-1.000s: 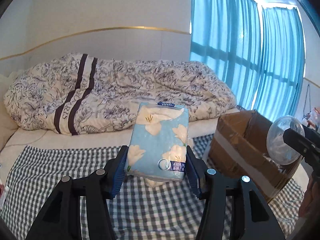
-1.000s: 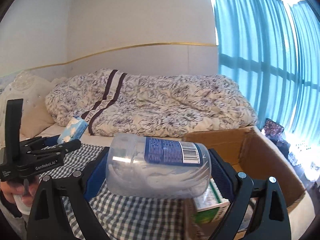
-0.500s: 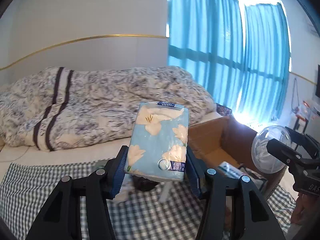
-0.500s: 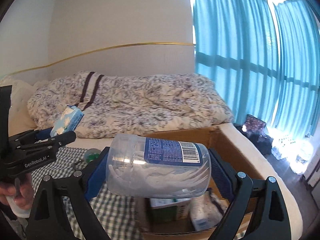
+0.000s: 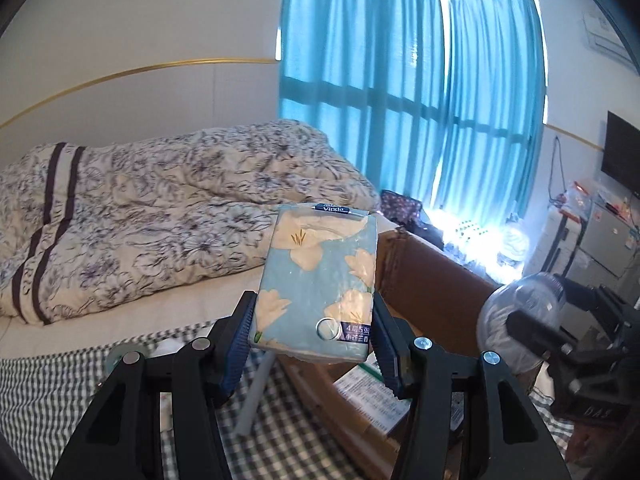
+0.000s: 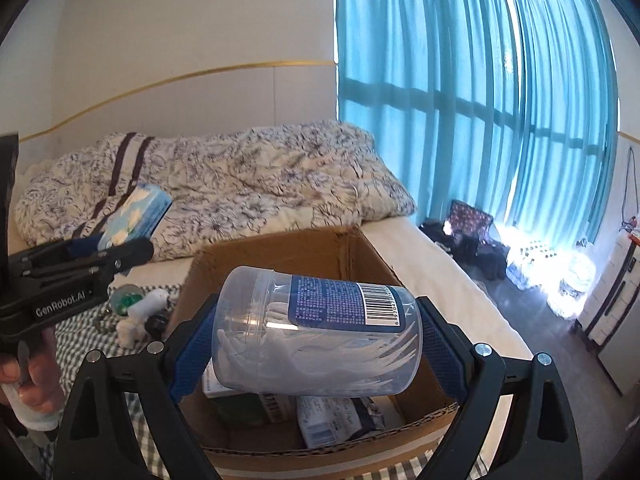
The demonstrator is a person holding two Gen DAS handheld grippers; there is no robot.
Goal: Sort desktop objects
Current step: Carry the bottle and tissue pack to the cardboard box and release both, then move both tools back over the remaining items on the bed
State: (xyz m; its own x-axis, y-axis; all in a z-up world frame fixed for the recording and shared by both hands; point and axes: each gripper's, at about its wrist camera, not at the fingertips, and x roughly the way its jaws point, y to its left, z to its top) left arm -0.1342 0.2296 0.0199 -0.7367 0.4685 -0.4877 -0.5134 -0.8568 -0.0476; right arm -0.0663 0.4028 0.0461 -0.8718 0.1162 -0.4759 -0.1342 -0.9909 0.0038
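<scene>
Your right gripper (image 6: 316, 336) is clamped on the clear plastic jar (image 6: 316, 334), gripped sideways by its ends and held directly over the open cardboard box (image 6: 280, 252), so it looks ready to drop in. Your left gripper (image 5: 312, 340) pinches the blue floral tissue pack (image 5: 318, 280) at its lower edge, upright, above the checked cloth (image 5: 44, 384) just beside the box.

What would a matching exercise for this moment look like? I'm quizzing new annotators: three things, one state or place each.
Things:
1. tissue pack
2. clear jar
3. cardboard box

States:
A. open, standing on the checked cloth
B. clamped in the left gripper
C. held sideways in the right gripper above the box

Pairs: 1-B, 2-C, 3-A
</scene>
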